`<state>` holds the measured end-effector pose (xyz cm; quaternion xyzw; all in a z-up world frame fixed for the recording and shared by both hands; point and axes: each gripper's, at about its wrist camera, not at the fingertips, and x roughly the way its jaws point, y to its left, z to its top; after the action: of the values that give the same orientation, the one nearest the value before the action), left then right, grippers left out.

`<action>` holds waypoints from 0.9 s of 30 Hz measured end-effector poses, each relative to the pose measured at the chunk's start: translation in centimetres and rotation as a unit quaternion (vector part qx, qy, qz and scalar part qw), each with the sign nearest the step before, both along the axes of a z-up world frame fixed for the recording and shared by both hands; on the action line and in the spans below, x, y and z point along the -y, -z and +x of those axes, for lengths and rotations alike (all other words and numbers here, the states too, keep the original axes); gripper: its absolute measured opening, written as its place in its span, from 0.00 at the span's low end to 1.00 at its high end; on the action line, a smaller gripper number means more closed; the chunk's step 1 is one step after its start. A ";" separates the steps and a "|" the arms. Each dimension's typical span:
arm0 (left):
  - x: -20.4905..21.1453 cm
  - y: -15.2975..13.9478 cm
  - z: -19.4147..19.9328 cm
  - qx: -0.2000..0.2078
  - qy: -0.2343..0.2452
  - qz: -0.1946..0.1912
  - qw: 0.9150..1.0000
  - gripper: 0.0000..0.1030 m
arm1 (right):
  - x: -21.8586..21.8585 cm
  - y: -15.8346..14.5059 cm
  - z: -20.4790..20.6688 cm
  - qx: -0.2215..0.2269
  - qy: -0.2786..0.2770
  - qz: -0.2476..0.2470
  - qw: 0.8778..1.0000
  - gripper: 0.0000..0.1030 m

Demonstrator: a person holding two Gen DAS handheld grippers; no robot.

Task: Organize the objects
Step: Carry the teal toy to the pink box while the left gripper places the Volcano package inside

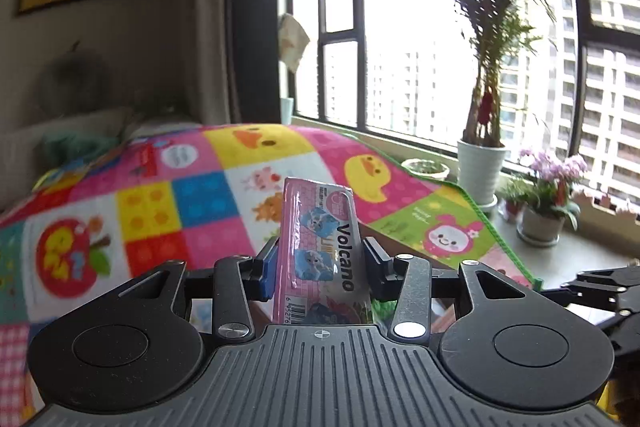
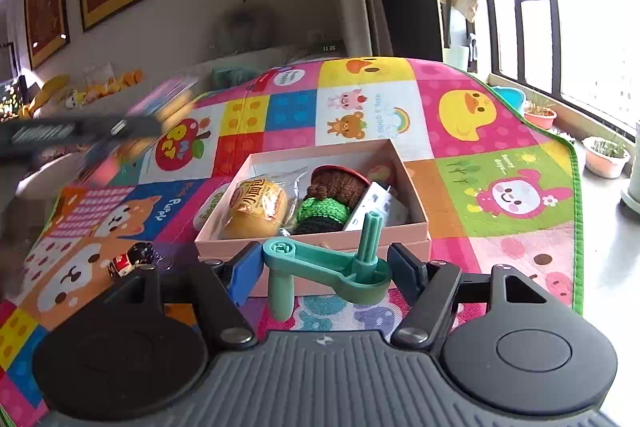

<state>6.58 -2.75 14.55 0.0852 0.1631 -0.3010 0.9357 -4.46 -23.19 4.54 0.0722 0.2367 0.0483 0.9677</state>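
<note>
**Both claws loaded, box half full on the play mat**

Left claw (image 1: 320, 261) is clamped on a pink packet (image 1: 320, 247) with "Volcano" printed down the side and a barcode at the bottom. It's held upright between the blue pad and the black pad, up in the air over the colourful play mat (image 1: 152, 211) that covers the worktop. Behind it there's a window sill with a palm in a white pot (image 1: 482, 163) and a pot of purple flowers (image 1: 550, 187).

Right claw (image 2: 324, 265) has its fingers closed in against a teal plastic crank handle (image 2: 332, 267). The handle sits crosswise between the pads, one peg pointing up and one hanging down. It's just in front of the near wall of the pink cardboard box (image 2: 416, 187), which sits open on the mat.

Inside the box: a wrapped small bread bun (image 2: 258, 207) on the left, a knitted brown and green thing (image 2: 328, 199) in the middle, and a white card-ish item (image 2: 374, 205) on the right, can't tell what exactly. All three are touching or nearly.

A small black and red toy figure (image 2: 132, 259) lies on the mat left of the box, well apart from it. The left claw shows up as a blurry dark shape at the far left of the right view.
</note>
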 end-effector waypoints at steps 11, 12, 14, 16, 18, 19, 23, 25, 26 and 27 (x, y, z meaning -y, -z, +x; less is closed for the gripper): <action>1.7 3.9 9.6 -0.068 -0.052 -0.037 0.996 0.46 | 4.1 0.5 0.2 -0.004 0.047 0.004 0.999 0.67; 0.6 3.9 8.8 -0.080 -0.057 -0.055 0.994 0.46 | 4.3 0.5 0.5 -0.007 0.047 0.007 0.999 0.67; -1.4 4.5 6.6 -0.101 -0.058 -0.075 0.990 0.46 | 4.5 0.0 1.2 -0.009 0.041 0.018 0.999 0.67; -3.0 5.5 4.0 -0.127 -0.051 -0.089 0.987 0.46 | 4.4 -1.3 2.5 -0.003 0.023 0.035 0.999 0.67; -4.6 6.6 1.3 -0.142 -0.049 -0.108 0.983 0.46 | 4.1 -3.3 4.4 0.006 0.003 0.056 0.998 0.67; -5.2 7.1 -0.2 -0.150 -0.048 -0.116 0.981 0.46 | 3.8 -4.3 5.5 0.016 -0.004 0.063 0.998 0.67; -7.0 8.7 -3.5 -0.164 -0.053 -0.124 0.977 0.46 | 2.6 -8.4 10.5 0.063 -0.008 0.087 0.994 0.67; -8.0 9.0 -4.6 -0.167 -0.064 -0.129 0.975 0.46 | 2.1 -9.3 13.1 0.064 -0.021 0.100 0.993 0.84; -8.6 9.2 -5.0 -0.169 -0.073 -0.135 0.974 0.46 | 1.8 -9.4 13.9 0.065 -0.005 0.096 0.993 0.90; -9.3 9.3 -5.4 -0.171 -0.081 -0.140 0.972 0.46 | 1.5 -9.3 14.1 0.069 0.017 0.086 0.994 0.92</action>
<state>1.19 6.51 5.24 -0.1131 0.2834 -0.2538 0.9179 9.64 -24.69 13.86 0.1551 0.1635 0.0569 0.9726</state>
